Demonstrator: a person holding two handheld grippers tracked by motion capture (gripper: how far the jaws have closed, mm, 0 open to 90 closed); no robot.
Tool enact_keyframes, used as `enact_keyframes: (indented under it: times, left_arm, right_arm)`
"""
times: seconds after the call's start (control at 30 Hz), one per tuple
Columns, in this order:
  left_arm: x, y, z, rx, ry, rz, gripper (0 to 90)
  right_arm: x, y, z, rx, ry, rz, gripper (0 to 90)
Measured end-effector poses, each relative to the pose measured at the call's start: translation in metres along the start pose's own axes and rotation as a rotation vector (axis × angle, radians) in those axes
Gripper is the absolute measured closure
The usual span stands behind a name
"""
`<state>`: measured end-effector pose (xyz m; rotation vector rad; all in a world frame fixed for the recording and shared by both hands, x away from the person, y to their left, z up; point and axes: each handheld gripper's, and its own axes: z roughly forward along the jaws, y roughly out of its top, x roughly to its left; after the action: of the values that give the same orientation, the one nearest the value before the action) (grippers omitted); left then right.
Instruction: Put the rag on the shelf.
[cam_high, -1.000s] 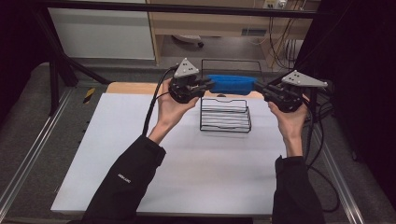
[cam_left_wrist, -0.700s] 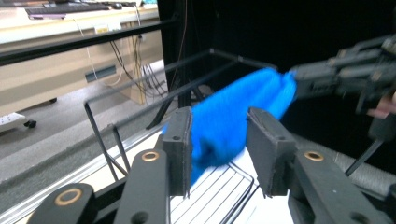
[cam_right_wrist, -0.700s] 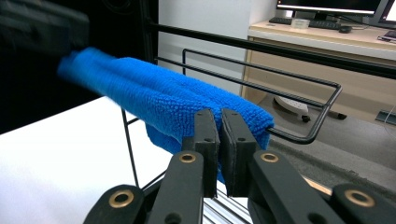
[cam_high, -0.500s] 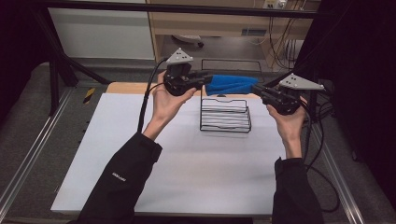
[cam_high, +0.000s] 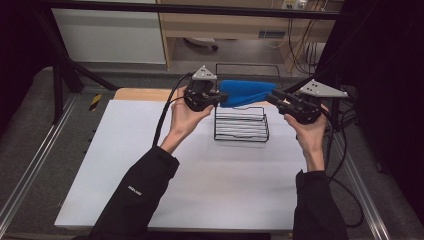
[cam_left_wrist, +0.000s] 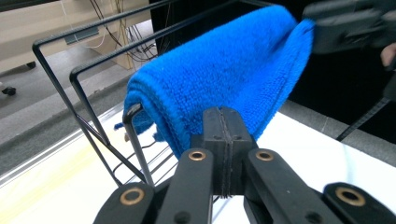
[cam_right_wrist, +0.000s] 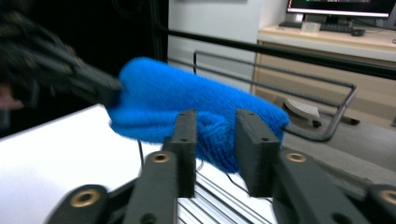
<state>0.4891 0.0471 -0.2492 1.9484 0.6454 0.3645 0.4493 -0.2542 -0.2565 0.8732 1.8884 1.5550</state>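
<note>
**Towel draped over the rack**

Towel (cam_high: 246, 93) hung across the rack (cam_high: 241, 125). Your left gripper (cam_left_wrist: 223, 140) had just pinched shut, no cloth visibly between its jaws; your right gripper (cam_right_wrist: 214, 149) had just spread, jaws apart, free of the pile. Next, I'd judge: back both away cleanly.

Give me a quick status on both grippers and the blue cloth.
Left gripper shut, pinching the blue cloth edge. Right gripper jaws just opening, cloth end between them. Cloth draped over the wire rack top bar. Nothing in the way.
</note>
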Motion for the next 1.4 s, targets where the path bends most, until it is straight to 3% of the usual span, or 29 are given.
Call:
enact_keyframes:
  times: [0.17, 0.23, 0.33, 0.43, 0.57, 0.7, 0.9, 1.07, 1.17, 1.4]
  left_arm:
    - [0.000, -0.006, 0.006, 0.016, 0.006, 0.009, 90.0]
    - [-0.001, -0.010, 0.008, 0.016, 0.008, 0.011, 90.0]
    - [0.000, -0.014, 0.011, 0.020, 0.011, 0.012, 90.0]
    - [0.001, -0.017, 0.012, 0.018, 0.015, 0.013, 90.0]
    - [0.002, -0.018, 0.012, 0.015, 0.015, 0.013, 89.9]
    - [0.002, -0.020, 0.008, -0.003, 0.008, 0.002, 88.9]
    - [0.000, -0.025, -0.005, 0.000, 0.028, 0.003, 73.5]
    - [0.004, -0.036, -0.021, 0.016, 0.060, -0.003, 57.8]
    - [0.009, -0.048, -0.031, 0.026, 0.076, -0.014, 48.3]
    - [0.020, -0.086, -0.056, 0.056, 0.104, -0.041, 30.1]
  right_arm:
    - [0.005, 0.004, 0.004, -0.006, 0.039, 0.021, 69.7]
    - [0.006, 0.003, 0.006, 0.017, 0.048, 0.039, 77.7]
    - [0.005, -0.003, 0.009, 0.092, 0.025, 0.059, 87.6]
    - [0.000, -0.013, 0.011, 0.132, -0.008, 0.080, 90.0]
    - [-0.005, -0.023, 0.012, 0.143, -0.047, 0.089, 90.0]
    - [-0.005, -0.023, 0.010, 0.120, -0.042, 0.079, 87.9]
    - [0.006, -0.016, 0.002, 0.087, -0.031, 0.056, 67.4]
    - [0.015, -0.012, -0.006, 0.082, -0.030, 0.071, 49.6]
    - [0.019, -0.013, -0.010, 0.075, -0.040, 0.086, 36.2]
    - [0.028, -0.024, -0.010, 0.129, -0.028, 0.092, 18.7]
